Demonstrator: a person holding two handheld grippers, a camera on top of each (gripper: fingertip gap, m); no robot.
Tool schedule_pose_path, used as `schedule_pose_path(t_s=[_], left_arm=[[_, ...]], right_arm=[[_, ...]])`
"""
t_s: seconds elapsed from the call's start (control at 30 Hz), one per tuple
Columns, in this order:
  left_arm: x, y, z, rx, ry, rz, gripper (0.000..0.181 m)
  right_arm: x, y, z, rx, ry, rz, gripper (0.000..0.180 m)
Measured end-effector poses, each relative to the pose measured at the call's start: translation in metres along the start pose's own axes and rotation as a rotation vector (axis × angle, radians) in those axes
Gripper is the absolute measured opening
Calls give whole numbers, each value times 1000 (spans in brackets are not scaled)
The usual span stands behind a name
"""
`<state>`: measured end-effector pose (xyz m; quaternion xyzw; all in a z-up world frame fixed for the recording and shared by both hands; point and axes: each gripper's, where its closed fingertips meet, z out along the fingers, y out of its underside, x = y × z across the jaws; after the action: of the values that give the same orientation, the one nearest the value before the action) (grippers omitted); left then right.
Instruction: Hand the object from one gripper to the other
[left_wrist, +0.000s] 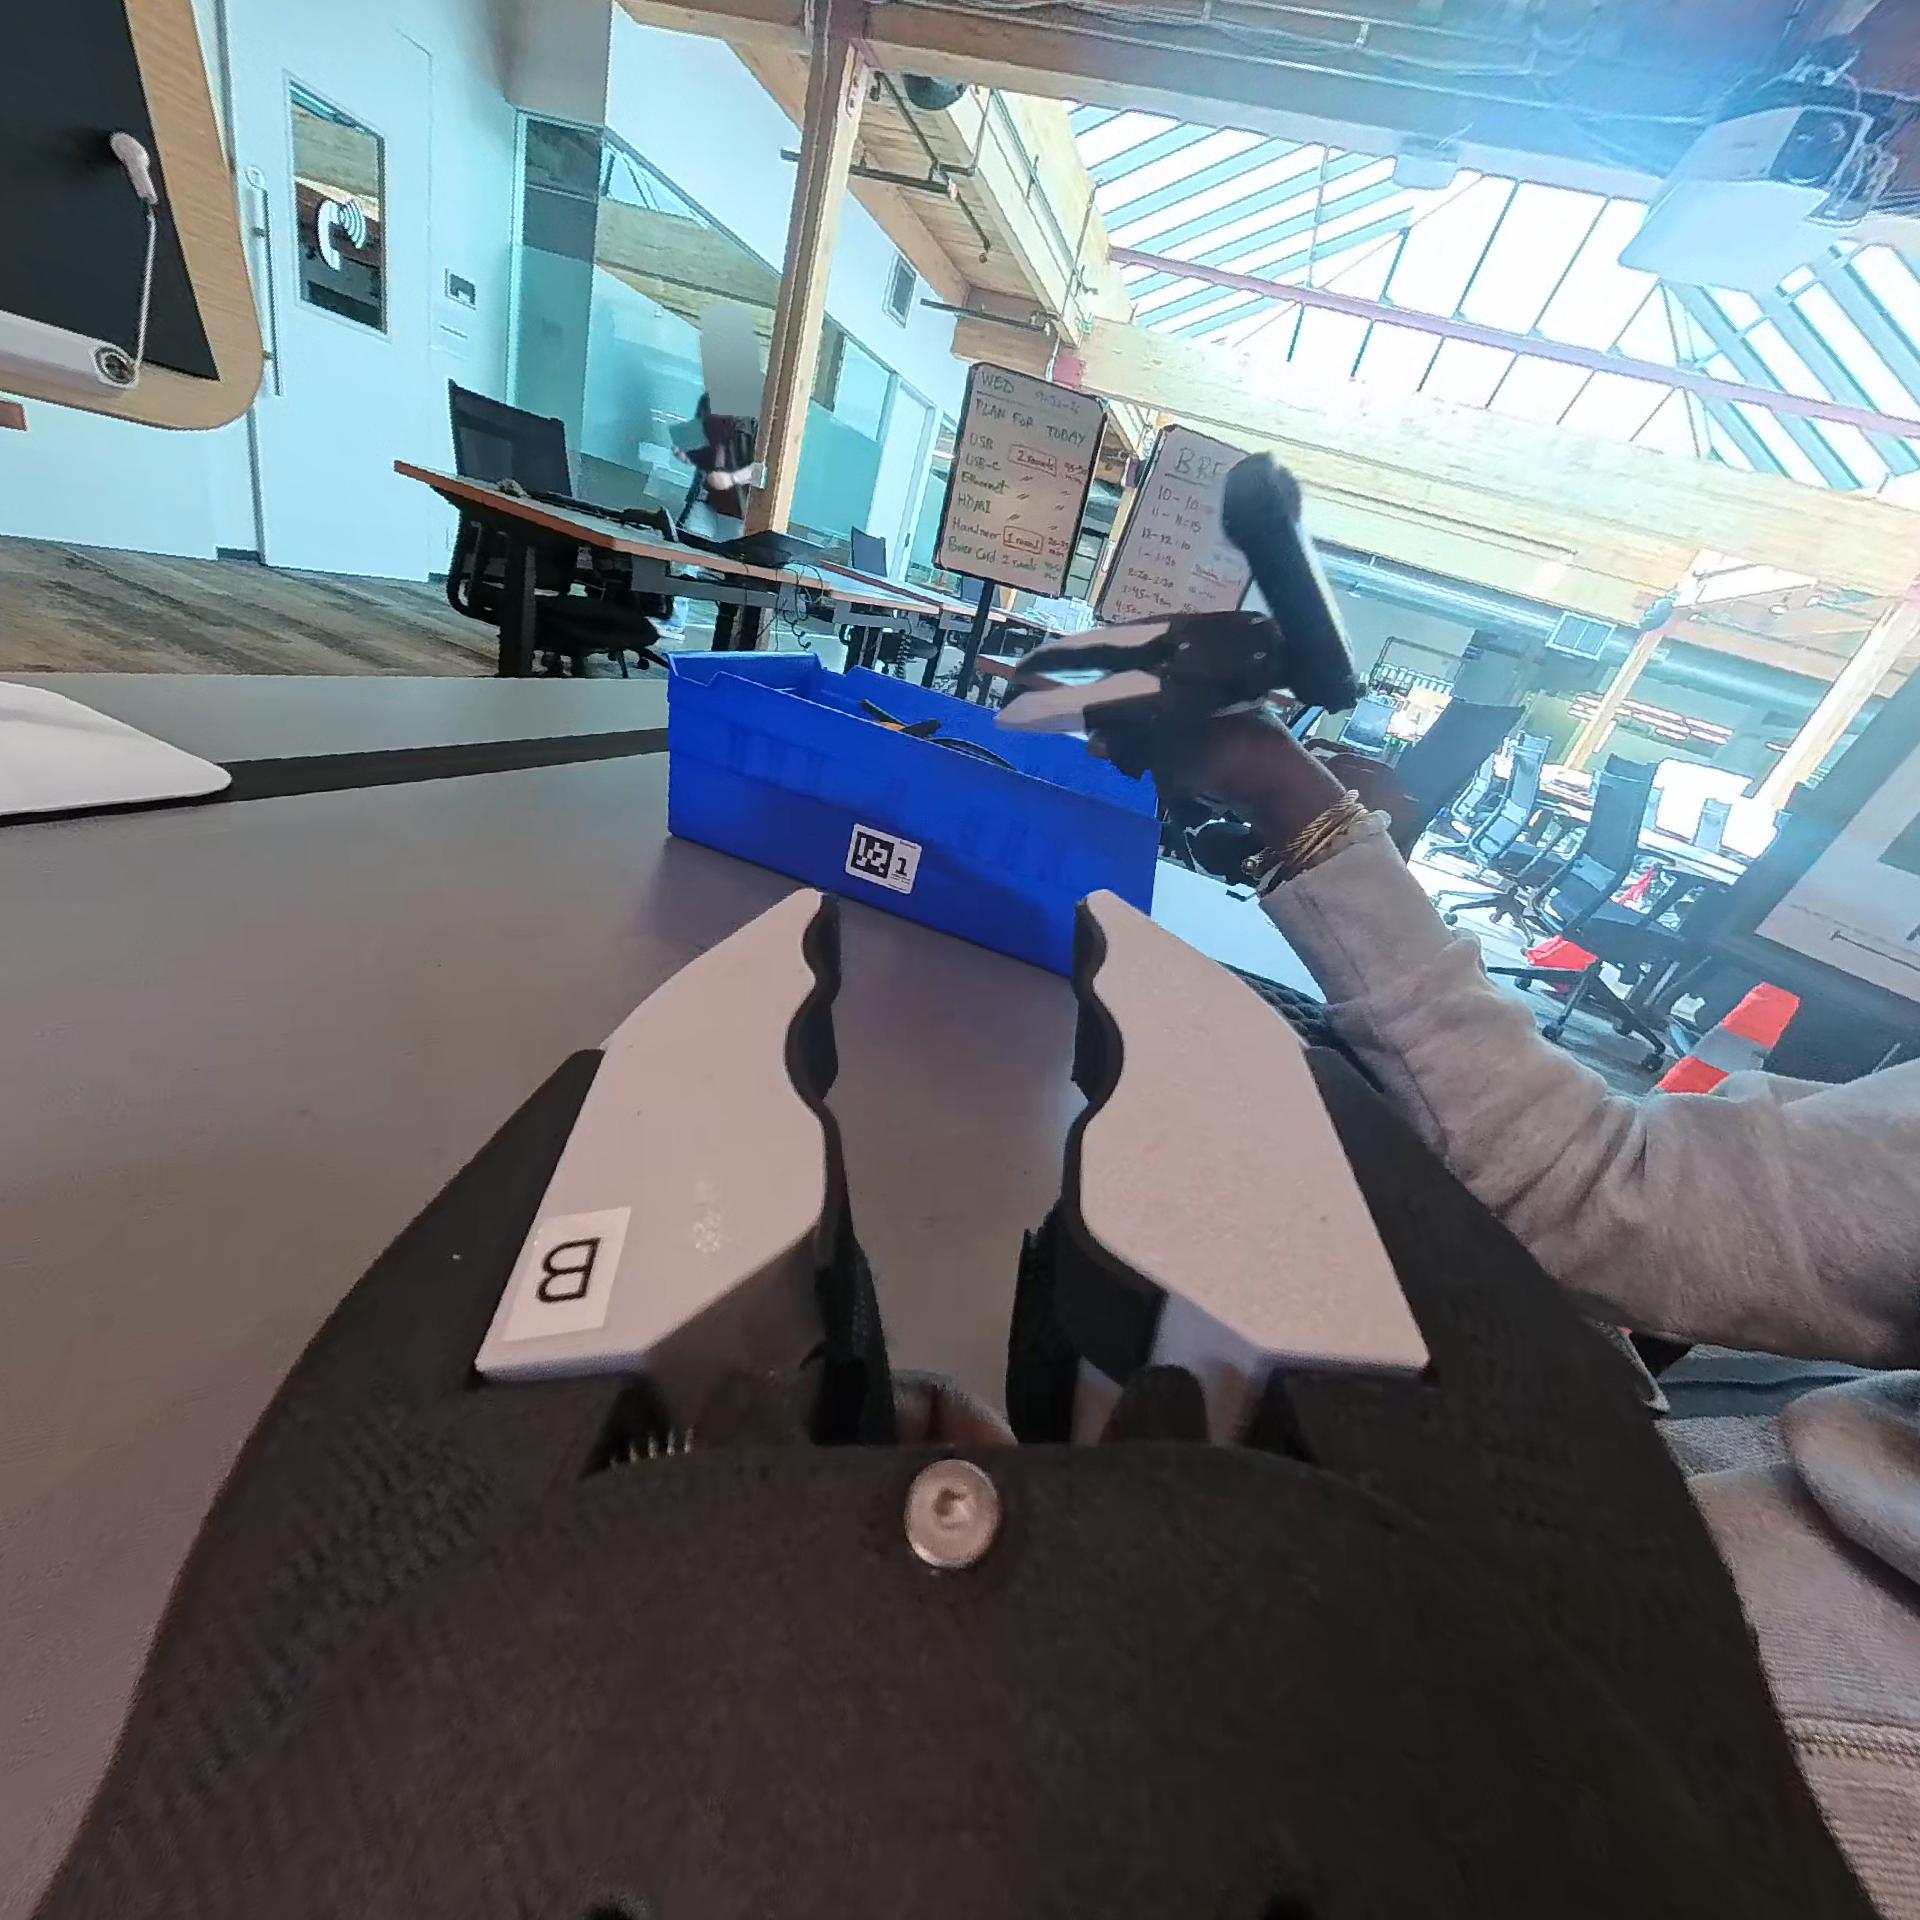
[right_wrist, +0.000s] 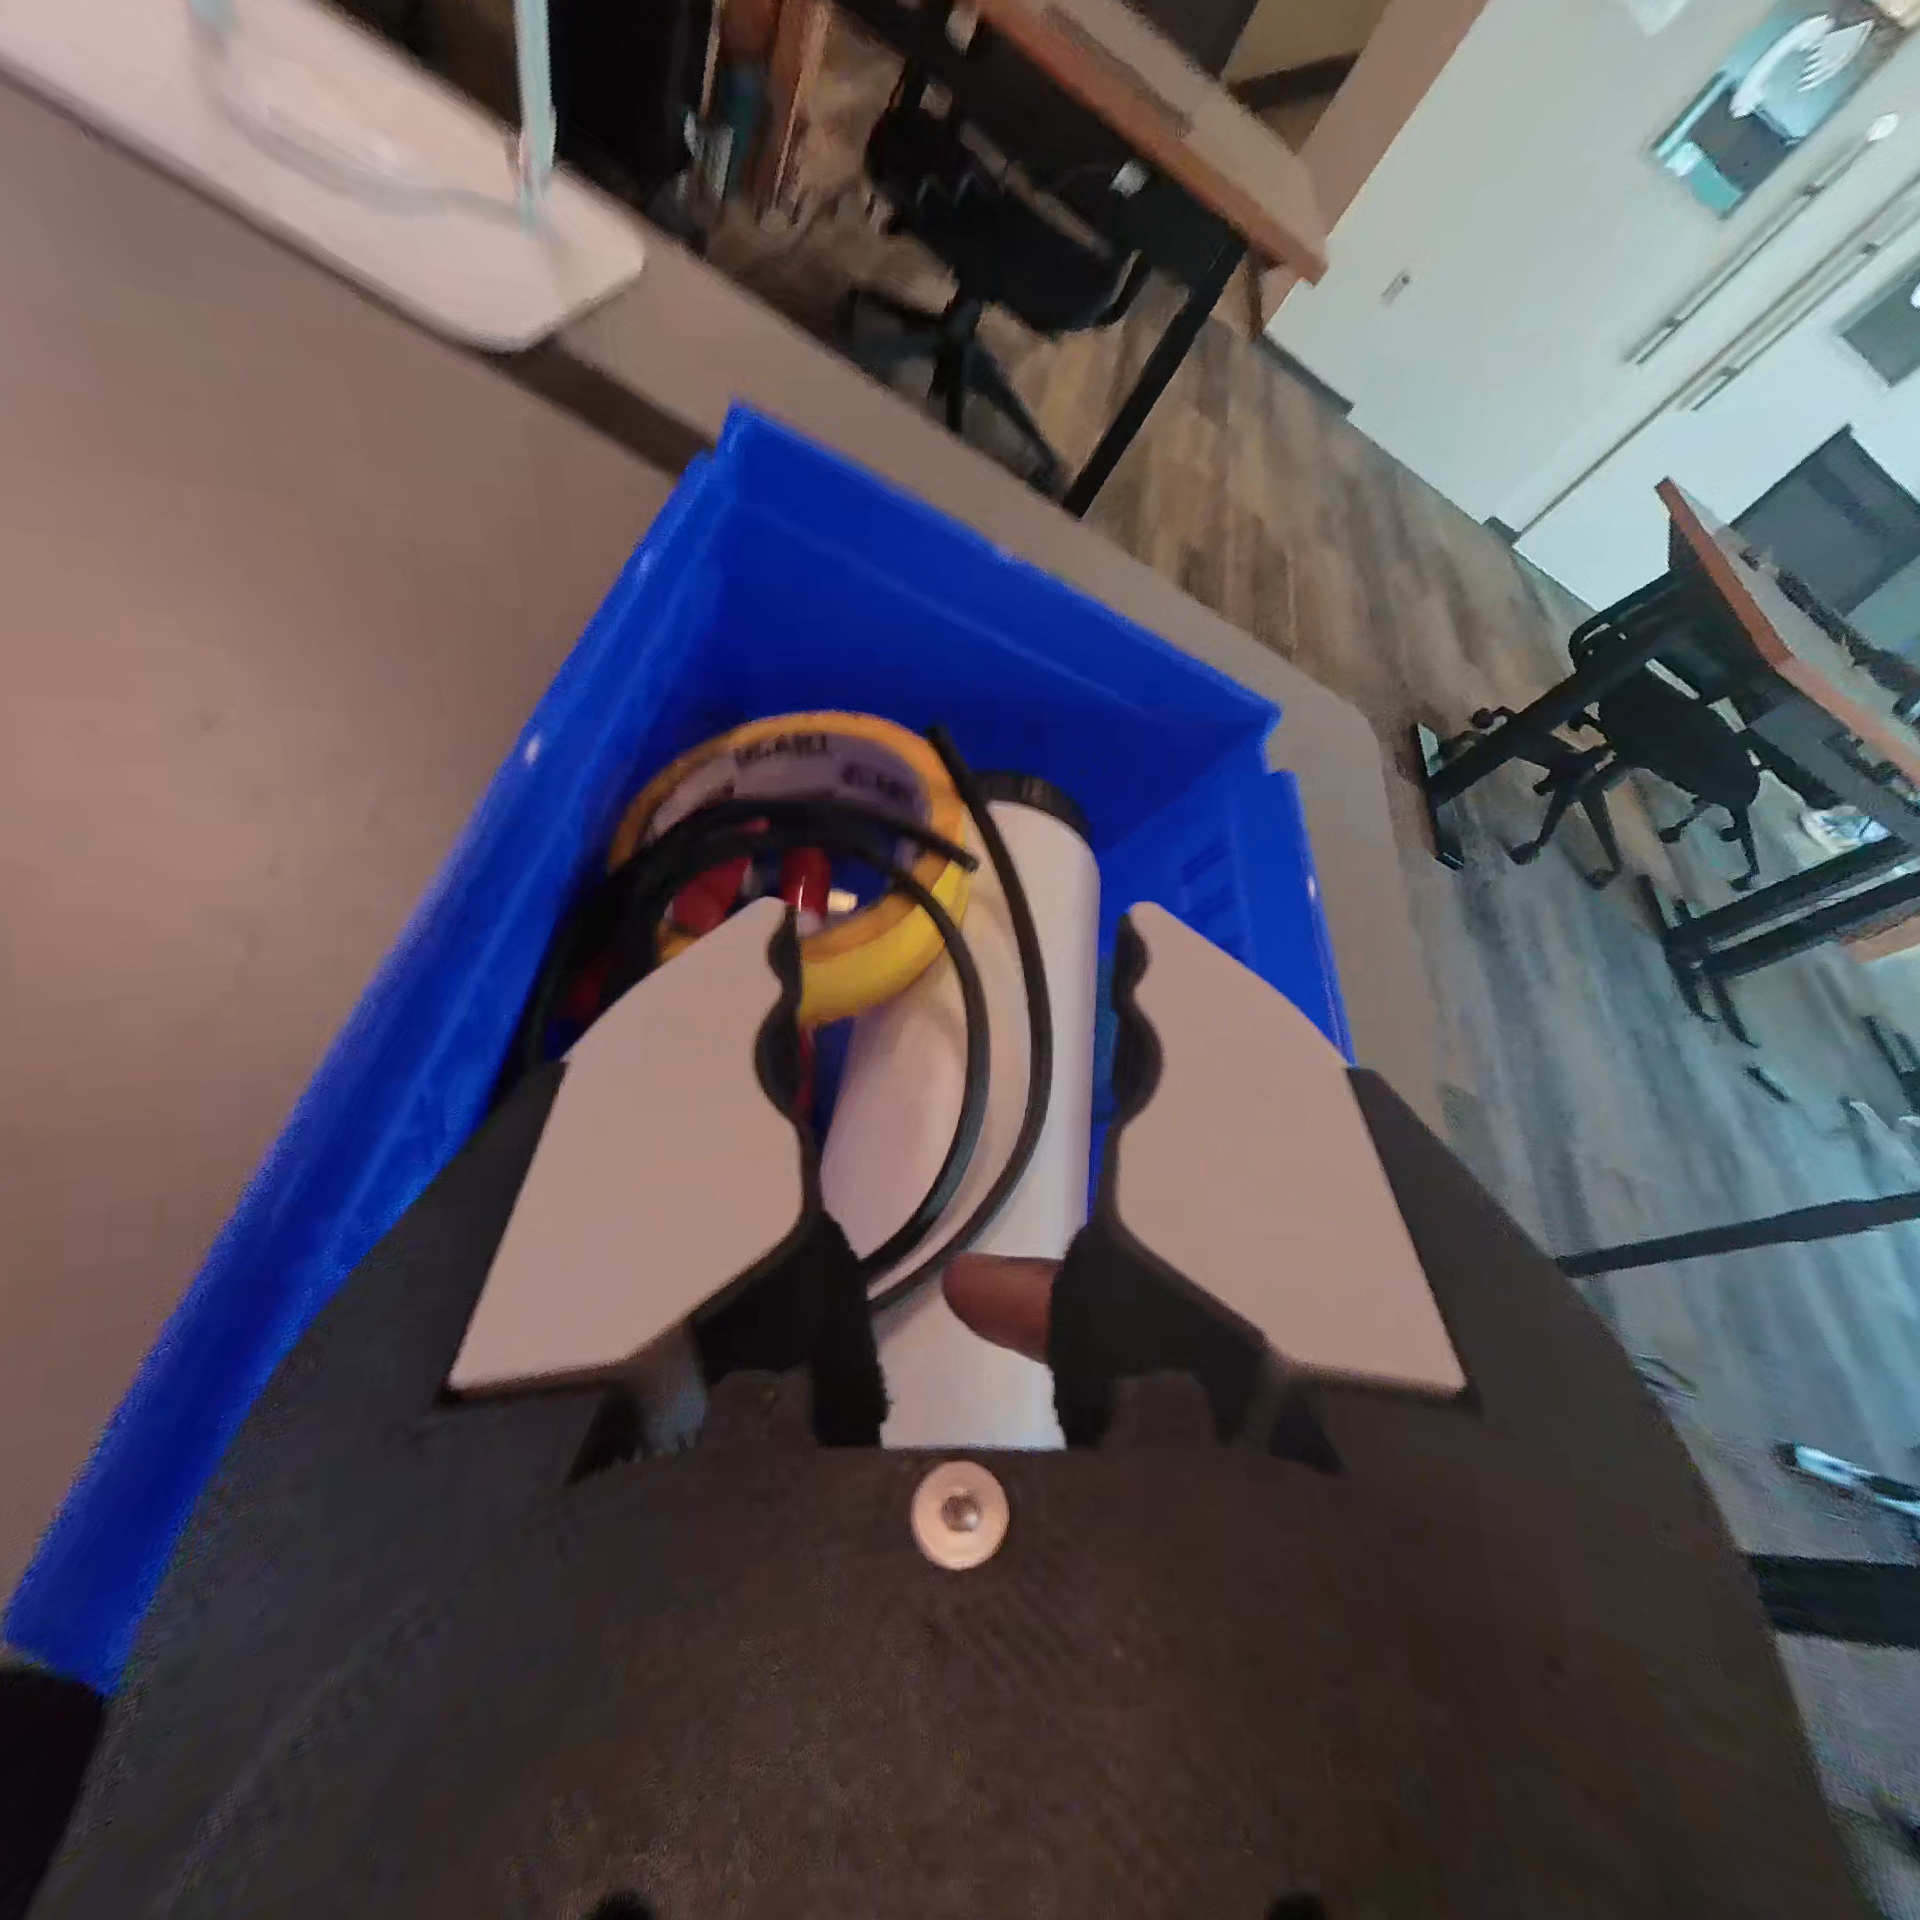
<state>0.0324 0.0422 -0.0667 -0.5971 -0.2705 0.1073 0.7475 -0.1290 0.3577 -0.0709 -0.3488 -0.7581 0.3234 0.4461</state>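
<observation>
A blue bin stands on the grey table. In the right wrist view the blue bin holds a white cylinder, a yellow tape roll, black cables and red clips. My right gripper is open and empty, hovering over the bin with the white cylinder showing between its fingers. It also shows in the left wrist view, above the bin's far right side. My left gripper is open and empty, low over the table in front of the bin.
A white monitor base rests on the table at the far left. The person's grey sleeve reaches in from the right. Desks, office chairs and whiteboards stand beyond the table; an orange cone is on the floor. Some 35 centimeters of space lies between my two pairs of fingers.
</observation>
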Motion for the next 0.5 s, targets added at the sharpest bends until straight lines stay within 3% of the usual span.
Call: schedule_pose_path(t_s=[0.1, 0.23, 0.33, 0.43, 0.5], left_arm=[[-1, 0, 0, -4, -10, 11, 42], [0, -2, 1, -16, -31, 61, 44], [-1, -11, -5, -12, -62, 72, 49], [-8, -32, -29, -35, -150, 141, 55], [-27, -52, -60, -76, -315, 222, 60]], right_arm=[[11, -31, -15, 221, 8, 176, 82], [26, -100, -73, 821, 35, 365, 107], [23, -130, -128, 1201, 80, 377, 112], [9, -142, -151, 1336, 93, 338, 114], [1, -146, -159, 1377, 104, 315, 112]])
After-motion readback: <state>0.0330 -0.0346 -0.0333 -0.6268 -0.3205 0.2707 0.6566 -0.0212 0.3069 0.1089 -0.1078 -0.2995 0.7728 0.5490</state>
